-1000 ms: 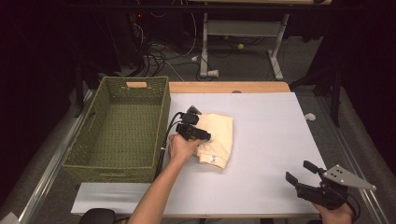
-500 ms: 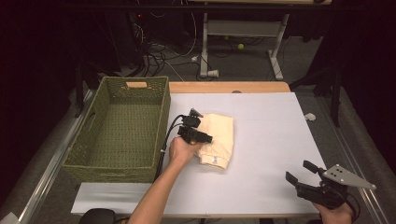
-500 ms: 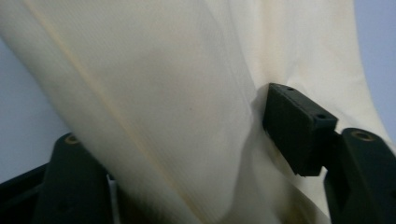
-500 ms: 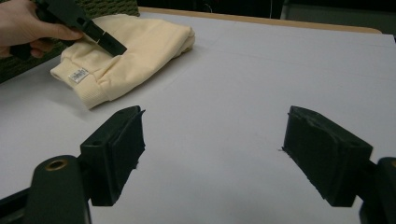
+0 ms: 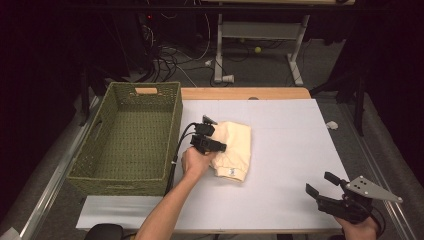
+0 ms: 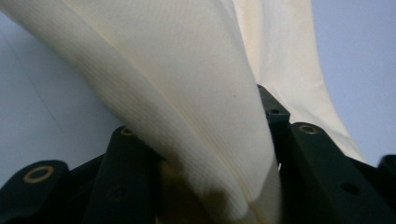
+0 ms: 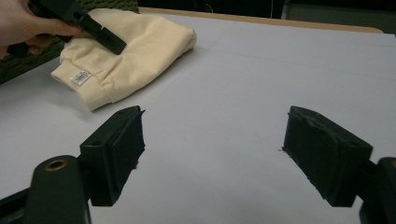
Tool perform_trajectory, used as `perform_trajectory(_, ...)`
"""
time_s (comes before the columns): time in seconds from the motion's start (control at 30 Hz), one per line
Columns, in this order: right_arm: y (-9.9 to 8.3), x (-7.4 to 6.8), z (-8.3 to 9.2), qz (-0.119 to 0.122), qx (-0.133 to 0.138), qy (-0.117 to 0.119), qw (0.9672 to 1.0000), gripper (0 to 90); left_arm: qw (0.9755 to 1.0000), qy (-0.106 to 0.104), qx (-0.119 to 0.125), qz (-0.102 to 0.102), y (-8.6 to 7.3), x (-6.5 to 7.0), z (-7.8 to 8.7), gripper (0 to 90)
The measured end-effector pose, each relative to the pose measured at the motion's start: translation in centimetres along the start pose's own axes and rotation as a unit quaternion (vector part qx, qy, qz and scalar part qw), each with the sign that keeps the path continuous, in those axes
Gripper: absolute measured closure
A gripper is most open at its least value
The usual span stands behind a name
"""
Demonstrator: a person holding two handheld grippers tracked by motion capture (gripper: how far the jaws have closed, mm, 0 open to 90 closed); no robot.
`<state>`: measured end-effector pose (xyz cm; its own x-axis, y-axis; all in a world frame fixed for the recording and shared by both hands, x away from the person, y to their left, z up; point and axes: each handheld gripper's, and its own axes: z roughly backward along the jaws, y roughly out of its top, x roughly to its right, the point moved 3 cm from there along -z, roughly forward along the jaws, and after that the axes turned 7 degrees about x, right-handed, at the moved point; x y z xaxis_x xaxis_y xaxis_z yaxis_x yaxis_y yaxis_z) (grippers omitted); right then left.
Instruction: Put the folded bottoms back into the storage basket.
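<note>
Folded cream knit garment (image 5: 234,147) lies on your white tabletop (image 5: 290,165) beside the empty green wicker basket (image 5: 131,137), left hand-held gripper (image 5: 212,146) has just closed and pinches its edge, right hand-held gripper (image 5: 320,186) idles spread wide; lift and basket drop remain.

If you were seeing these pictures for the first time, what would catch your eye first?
The folded cream garment at the middle of the white table, pinched by the left claw, whose jaws have just been closing on it. Beside it stands an empty green wicker basket; the right claw waits open at the near right corner.
</note>
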<state>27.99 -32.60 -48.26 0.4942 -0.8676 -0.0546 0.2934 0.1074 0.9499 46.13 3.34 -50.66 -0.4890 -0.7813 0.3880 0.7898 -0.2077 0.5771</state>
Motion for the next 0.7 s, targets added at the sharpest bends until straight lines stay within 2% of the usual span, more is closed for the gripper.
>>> perform_trajectory(0.13, 0.1, -0.1, -0.1, 0.003, -0.001, 0.001, 1.0, 21.2, 0.9997, -0.013, 0.019, -0.005, 0.4, 0.9, 0.8, 57.7)
perform_trajectory(0.27, 0.0, 0.0, 0.0, 0.004, 0.0, -0.001, 1.0, 21.2, 0.9994, -0.021, 0.024, -0.016, 0.6, 1.6, 1.5, 58.5)
perform_trajectory(0.43, 0.0, 0.0, 0.0, 0.003, 0.002, 0.0, 1.0, 21.2, 0.9984, -0.033, 0.041, -0.022, 0.9, 2.3, 2.3, 58.8)
perform_trajectory(0.53, 0.1, -0.1, 0.0, 0.003, 0.001, 0.001, 1.0, 21.2, 0.9982, -0.029, 0.045, -0.026, 1.0, 2.5, 3.0, 58.7)
perform_trajectory(0.67, 0.0, -0.1, 0.0, 0.004, 0.0, 0.001, 1.0, 21.1, 0.9975, -0.018, 0.048, -0.05, 1.1, 2.7, 4.3, 58.7)
perform_trajectory(0.7, 0.0, 0.0, 0.0, 0.001, 0.001, 0.0, 1.0, 21.0, 0.9975, -0.018, 0.048, -0.05, 1.1, 2.7, 4.3, 58.7)
